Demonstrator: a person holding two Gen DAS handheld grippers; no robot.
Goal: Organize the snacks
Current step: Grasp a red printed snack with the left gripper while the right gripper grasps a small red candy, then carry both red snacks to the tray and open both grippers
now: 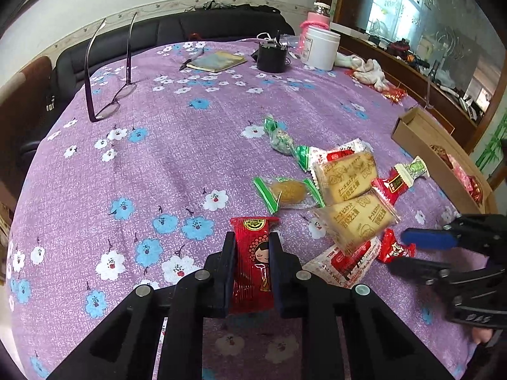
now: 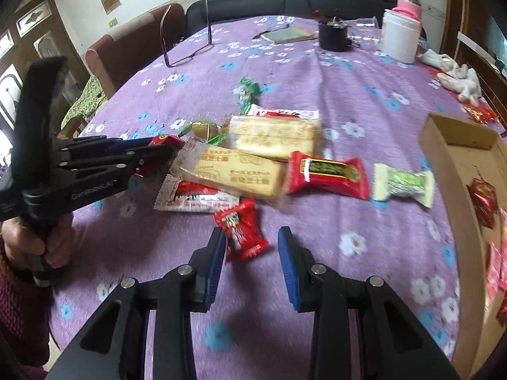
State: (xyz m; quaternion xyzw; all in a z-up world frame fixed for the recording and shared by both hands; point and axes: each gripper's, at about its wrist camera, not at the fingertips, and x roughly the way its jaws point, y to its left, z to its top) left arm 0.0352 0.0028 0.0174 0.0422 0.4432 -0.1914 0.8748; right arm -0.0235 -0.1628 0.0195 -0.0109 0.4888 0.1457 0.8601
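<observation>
My left gripper point(image 1: 252, 247) is shut on a red snack packet with a cartoon girl point(image 1: 252, 262), held just over the purple cloth; it also shows in the right wrist view point(image 2: 161, 148). My right gripper point(image 2: 250, 237) is open, its jaws on either side of a small red candy point(image 2: 242, 234), which also shows in the left wrist view point(image 1: 394, 248). A pile of snacks lies between: two yellow biscuit packs point(image 1: 348, 174) point(image 1: 358, 218), a red bar point(image 2: 326, 174), a pale green bar point(image 2: 404, 185). A cardboard box point(image 2: 453, 158) at the right holds several red and pink packets.
The round table wears a purple flowered cloth point(image 1: 158, 164). Glasses point(image 1: 107, 104) stand at the far left. A booklet point(image 1: 217, 61), a black cup point(image 1: 272, 57), a white jar point(image 1: 320, 47) and a white rag point(image 1: 367, 69) sit at the back.
</observation>
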